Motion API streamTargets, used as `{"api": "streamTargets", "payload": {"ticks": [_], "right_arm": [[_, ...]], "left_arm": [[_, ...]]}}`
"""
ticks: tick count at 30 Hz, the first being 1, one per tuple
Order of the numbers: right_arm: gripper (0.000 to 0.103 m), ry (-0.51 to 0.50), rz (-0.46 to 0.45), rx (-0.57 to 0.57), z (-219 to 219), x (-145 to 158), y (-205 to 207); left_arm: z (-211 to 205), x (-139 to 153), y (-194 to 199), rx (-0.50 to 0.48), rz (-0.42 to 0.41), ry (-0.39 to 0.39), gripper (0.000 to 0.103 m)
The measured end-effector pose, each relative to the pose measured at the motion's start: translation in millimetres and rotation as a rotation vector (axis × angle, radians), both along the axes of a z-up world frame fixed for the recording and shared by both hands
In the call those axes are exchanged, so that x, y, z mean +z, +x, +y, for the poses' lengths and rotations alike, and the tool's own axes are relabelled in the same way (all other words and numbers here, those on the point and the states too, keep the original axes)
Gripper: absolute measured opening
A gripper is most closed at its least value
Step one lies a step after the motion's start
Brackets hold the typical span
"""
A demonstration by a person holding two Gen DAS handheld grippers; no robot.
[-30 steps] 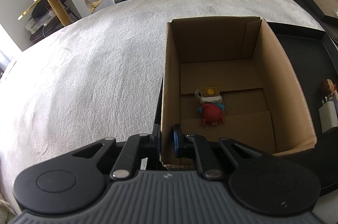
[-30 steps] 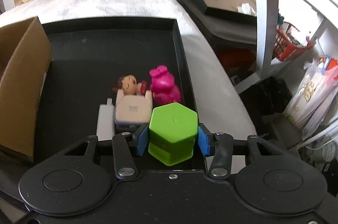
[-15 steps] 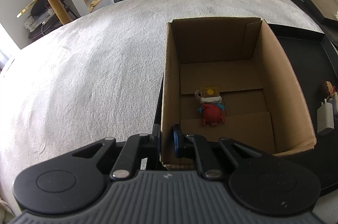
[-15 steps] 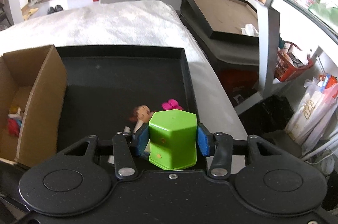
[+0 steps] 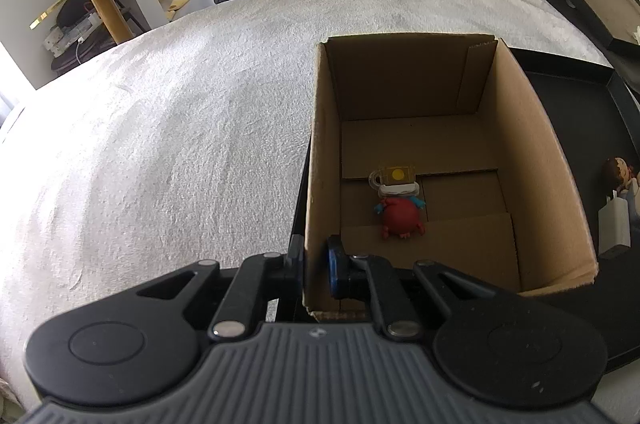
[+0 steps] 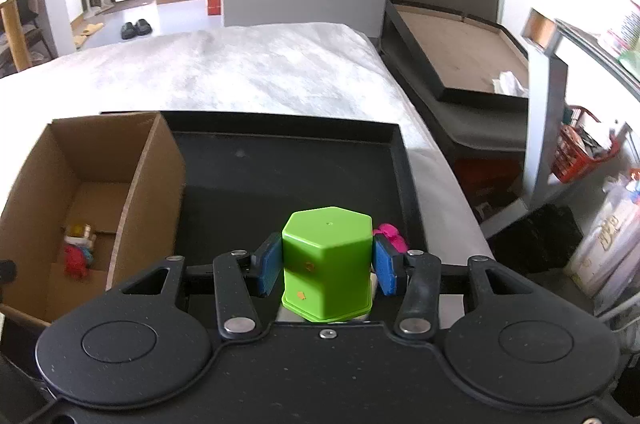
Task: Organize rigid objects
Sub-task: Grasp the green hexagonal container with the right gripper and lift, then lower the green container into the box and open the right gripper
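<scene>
Green hexagonal block (image 6: 326, 260) now higher, between right gripper (image 6: 326, 266) jaws; left gripper (image 5: 316, 264) jaws pinching cardboard box (image 5: 316, 183) wall.

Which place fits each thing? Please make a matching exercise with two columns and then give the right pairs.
Things:
1. green hexagonal plastic block
2. red toy figure
3. brown cardboard box wall
4. pink toy

Places:
A. on the black tray
B. pinched by the left gripper
C. held in the right gripper
D. on the box floor

Pairs: 1-C, 2-D, 3-B, 4-A

Both wrist views over cardboard box (image 5: 532, 159)
</scene>
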State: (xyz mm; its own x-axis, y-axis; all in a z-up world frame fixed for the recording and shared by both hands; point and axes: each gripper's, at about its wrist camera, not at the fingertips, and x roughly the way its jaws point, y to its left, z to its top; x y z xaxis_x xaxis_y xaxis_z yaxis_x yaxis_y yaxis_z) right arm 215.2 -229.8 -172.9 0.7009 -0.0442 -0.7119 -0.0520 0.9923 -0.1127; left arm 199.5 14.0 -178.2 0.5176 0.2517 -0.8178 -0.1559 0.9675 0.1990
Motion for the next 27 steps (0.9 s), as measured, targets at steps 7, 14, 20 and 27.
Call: {"api": "streamTargets", "payload": {"ticks": [7, 14, 20, 27], "right_arm": [[0.047, 0.009, -0.018, 0.051, 17.1, 7.7, 2.3], [0.047, 0.019, -0.052, 0.117, 37.9, 18.0, 2.8], [0.047, 0.033, -0.08, 0.164, 53.4, 25.6, 3.4], [0.047, 0.047, -0.112, 0.221, 72.1, 36.7, 5.1]], "left_arm": [[-0.2, 0.4, 0.9, 0.002, 0.004, 0.004, 0.011], [1.5, 0.2, 0.0, 0.006, 0.002, -0.008, 0.011], [3.5, 0.6, 0.2, 0.007, 0.003, -0.018, 0.01], [6.4, 1.2, 0.1, 0.01, 0.003, -0.036, 0.01]]}}
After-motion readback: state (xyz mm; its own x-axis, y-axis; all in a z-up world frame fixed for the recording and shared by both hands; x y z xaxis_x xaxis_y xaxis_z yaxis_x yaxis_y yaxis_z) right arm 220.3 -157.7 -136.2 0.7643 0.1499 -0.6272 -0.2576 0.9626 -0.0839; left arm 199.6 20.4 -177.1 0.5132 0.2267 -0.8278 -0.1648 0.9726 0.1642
